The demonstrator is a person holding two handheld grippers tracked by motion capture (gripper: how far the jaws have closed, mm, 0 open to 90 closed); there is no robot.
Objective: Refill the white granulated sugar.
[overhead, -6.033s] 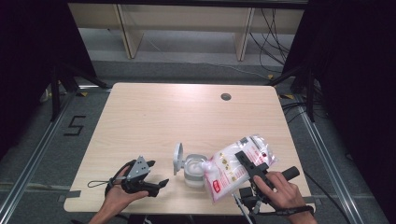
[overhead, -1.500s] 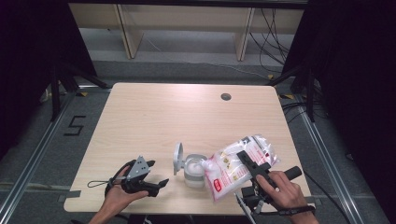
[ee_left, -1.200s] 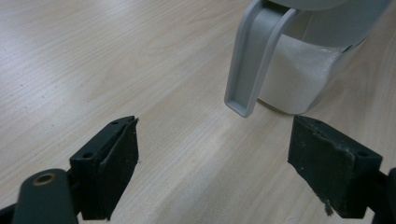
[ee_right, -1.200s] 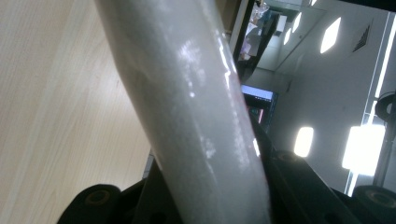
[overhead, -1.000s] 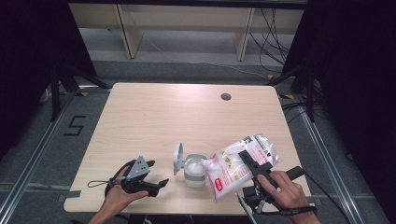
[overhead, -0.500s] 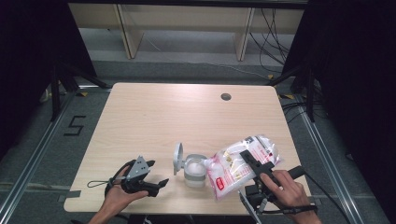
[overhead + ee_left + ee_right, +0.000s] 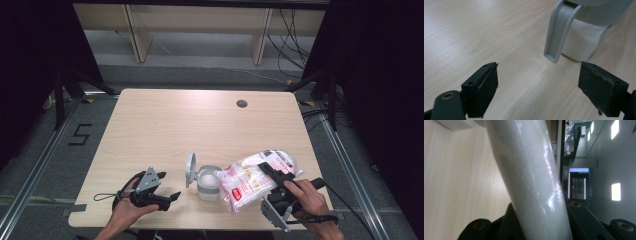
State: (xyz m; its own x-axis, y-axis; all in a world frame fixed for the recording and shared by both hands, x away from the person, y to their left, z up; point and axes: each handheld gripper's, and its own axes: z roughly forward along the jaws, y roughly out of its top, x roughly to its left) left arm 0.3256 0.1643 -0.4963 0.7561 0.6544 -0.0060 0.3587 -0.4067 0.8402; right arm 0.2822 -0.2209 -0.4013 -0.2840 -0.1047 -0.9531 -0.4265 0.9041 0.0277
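A clear container [image 7: 207,182] part full of white powder stands near the table's front edge, its grey flip lid [image 7: 190,170] swung open to the left. Just right of it, a plastic bag [image 7: 247,180] of white powder with a red label lies tilted, its lower end against the container. My right gripper [image 7: 270,172] is shut on the bag's upper part; in the right gripper view the bag [image 7: 531,175] runs up between the jaws. My left gripper [image 7: 170,198] rests on the table left of the container, open and holding nothing, and its own view faces the lid [image 7: 559,32] and container [image 7: 584,45].
The wooden table [image 7: 175,130] has a round cable hole [image 7: 242,103] at its back right. Wooden shelving stands behind the table, and dark curtains hang at both sides. A "5" mark [image 7: 80,135] is on the floor to the left.
The right hand, holding the bag, has edged slightly to the right. The left gripper and the container have stayed where they were.
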